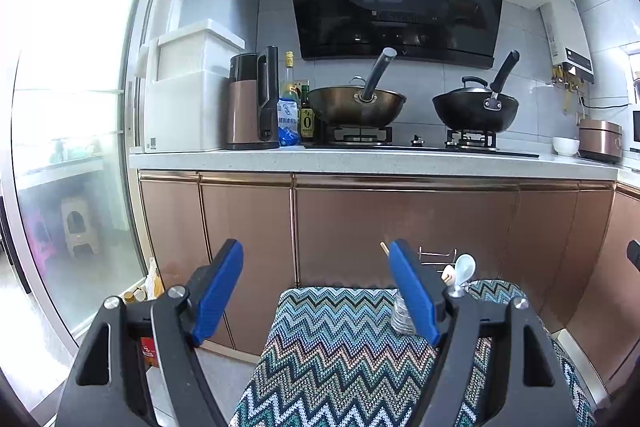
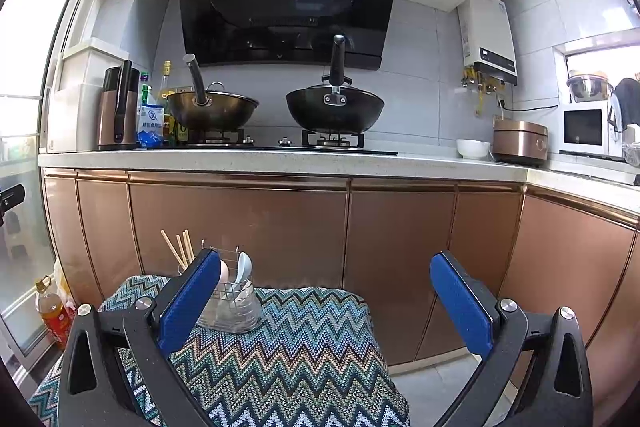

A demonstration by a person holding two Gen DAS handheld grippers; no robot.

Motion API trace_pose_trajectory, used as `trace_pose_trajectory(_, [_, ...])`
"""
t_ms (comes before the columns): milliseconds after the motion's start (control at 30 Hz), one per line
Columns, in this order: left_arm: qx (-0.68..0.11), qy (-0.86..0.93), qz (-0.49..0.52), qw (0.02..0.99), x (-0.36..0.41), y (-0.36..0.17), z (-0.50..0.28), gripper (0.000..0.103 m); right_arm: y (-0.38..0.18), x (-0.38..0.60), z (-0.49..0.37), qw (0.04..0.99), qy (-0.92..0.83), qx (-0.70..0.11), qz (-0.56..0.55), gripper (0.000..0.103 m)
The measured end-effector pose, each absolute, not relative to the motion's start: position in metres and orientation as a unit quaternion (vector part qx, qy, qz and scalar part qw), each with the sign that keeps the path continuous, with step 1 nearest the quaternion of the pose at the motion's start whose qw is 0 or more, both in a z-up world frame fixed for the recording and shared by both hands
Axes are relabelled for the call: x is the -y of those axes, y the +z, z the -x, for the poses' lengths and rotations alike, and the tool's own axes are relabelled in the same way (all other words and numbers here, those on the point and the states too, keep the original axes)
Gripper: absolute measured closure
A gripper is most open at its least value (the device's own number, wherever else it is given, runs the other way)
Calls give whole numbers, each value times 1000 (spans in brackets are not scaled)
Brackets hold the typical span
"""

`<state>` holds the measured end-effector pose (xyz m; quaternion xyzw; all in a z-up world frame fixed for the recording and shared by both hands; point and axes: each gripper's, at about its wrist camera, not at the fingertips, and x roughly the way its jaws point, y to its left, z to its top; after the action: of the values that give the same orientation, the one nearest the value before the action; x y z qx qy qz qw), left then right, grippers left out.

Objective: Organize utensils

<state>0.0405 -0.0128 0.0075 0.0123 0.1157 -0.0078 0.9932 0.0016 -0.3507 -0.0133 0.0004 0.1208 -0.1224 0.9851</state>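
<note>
A clear utensil holder with a wire rack [image 2: 234, 307] stands on a surface covered with a zigzag-patterned cloth [image 2: 288, 343]. It holds wooden chopsticks [image 2: 178, 251] and pale spoons [image 2: 242, 271]. My right gripper [image 2: 326, 271] is open and empty, with the holder just behind its left finger. In the left wrist view the holder [image 1: 400, 315] is mostly hidden behind the right finger; a spoon [image 1: 464, 267] and a chopstick tip [image 1: 385, 247] stick out. My left gripper [image 1: 316, 259] is open and empty.
Copper-coloured cabinets [image 2: 240, 227] and a white counter [image 2: 280, 161] stand ahead, with two woks [image 2: 334, 111] on the hob, a kettle [image 2: 118, 111], bottles, a bowl [image 2: 472, 148] and a rice cooker [image 2: 518, 143]. An oil bottle [image 2: 52, 311] stands on the floor at left.
</note>
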Motion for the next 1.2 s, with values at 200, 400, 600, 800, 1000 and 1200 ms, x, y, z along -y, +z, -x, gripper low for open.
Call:
trace_pose_trajectory(200, [-117, -7, -14, 993, 13, 7, -41, 29, -14, 352, -1, 984, -126, -123, -1, 0])
trace_pose_trajectory(400, [-114, -7, -16, 993, 14, 7, -40, 29, -16, 352, -2, 984, -127, -128, 2, 0])
trace_pose_trajectory(600, [-113, -6, -14, 994, 13, 8, -39, 29, -17, 355, -1, 983, -131, -130, -1, 0])
trace_pose_trajectory(800, [-113, -5, -15, 993, 13, 8, -39, 29, -18, 354, -1, 982, -132, -134, 1, 0])
trace_pose_trajectory(1000, [-114, -4, -15, 993, 12, 7, -39, 29, -19, 352, -3, 982, -131, -137, 3, 0])
trace_pose_trajectory(1200, [-111, -2, -18, 994, 10, 6, -41, 29, -19, 353, -3, 982, -133, -138, 4, 0])
